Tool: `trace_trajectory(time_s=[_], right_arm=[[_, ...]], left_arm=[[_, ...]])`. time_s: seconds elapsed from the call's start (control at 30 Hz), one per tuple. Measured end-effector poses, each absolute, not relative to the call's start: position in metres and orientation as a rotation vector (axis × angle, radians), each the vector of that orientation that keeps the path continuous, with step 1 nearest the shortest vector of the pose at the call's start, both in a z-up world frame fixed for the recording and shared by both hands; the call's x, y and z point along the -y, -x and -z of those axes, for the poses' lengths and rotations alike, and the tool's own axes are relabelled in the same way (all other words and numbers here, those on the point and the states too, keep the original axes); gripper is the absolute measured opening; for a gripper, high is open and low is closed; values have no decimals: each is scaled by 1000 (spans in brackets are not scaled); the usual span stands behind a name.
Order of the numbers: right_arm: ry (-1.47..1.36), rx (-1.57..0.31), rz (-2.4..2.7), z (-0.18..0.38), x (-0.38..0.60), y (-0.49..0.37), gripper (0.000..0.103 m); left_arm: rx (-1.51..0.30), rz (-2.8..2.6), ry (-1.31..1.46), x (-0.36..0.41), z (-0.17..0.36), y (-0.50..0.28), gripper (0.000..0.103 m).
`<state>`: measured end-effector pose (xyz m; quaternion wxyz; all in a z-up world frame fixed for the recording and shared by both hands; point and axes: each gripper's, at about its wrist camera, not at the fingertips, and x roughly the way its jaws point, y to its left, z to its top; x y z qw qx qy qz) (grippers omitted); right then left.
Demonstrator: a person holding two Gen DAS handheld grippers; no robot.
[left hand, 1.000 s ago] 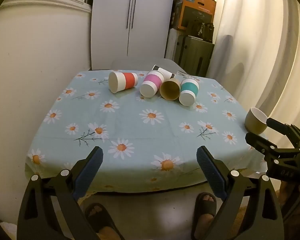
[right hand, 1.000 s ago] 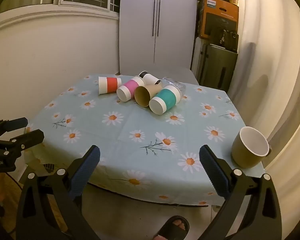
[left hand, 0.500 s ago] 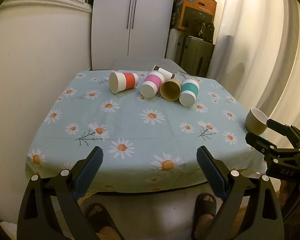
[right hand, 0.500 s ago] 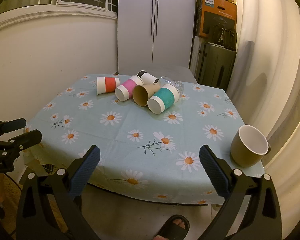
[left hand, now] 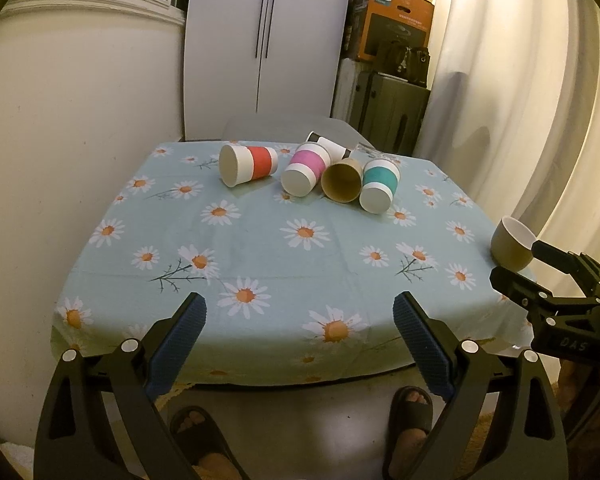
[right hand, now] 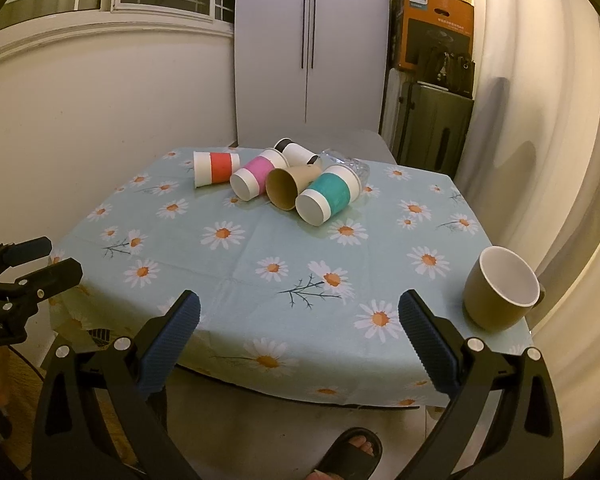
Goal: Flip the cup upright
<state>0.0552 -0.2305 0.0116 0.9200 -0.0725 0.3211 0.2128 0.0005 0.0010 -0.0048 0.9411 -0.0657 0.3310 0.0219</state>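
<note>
Several paper cups lie on their sides at the far end of the table: a red-banded cup (left hand: 248,164) (right hand: 214,168), a pink-banded cup (left hand: 305,173) (right hand: 254,176), a plain brown cup (left hand: 341,181) (right hand: 290,187) with its mouth toward me, a teal-banded cup (left hand: 378,187) (right hand: 328,196) and a black-and-white cup (left hand: 327,145) (right hand: 296,152) behind them. An olive mug (right hand: 500,294) (left hand: 512,244) stands upright at the near right corner. My left gripper (left hand: 298,346) and right gripper (right hand: 300,340) are both open and empty, off the near table edge.
The table wears a light blue daisy cloth (left hand: 260,248) (right hand: 284,240). A clear plastic cup (right hand: 346,166) lies behind the teal one. A white cabinet (left hand: 264,40), a suitcase (right hand: 432,128) and curtains (left hand: 520,80) stand behind. My sandalled feet (left hand: 412,408) show below the table.
Both grippers have drawn back slightly from the table; the cups and mug look a little farther away. Nothing on the table has moved. Both jaws stay open.
</note>
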Motion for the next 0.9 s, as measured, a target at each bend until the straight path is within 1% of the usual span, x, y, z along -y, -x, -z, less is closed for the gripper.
trace_trajectory(time_s=[0.9], right_arm=[[138,-678,-435,-9,233,-60,99]], left_arm=[[-677,-43,130,3,0,1,92]])
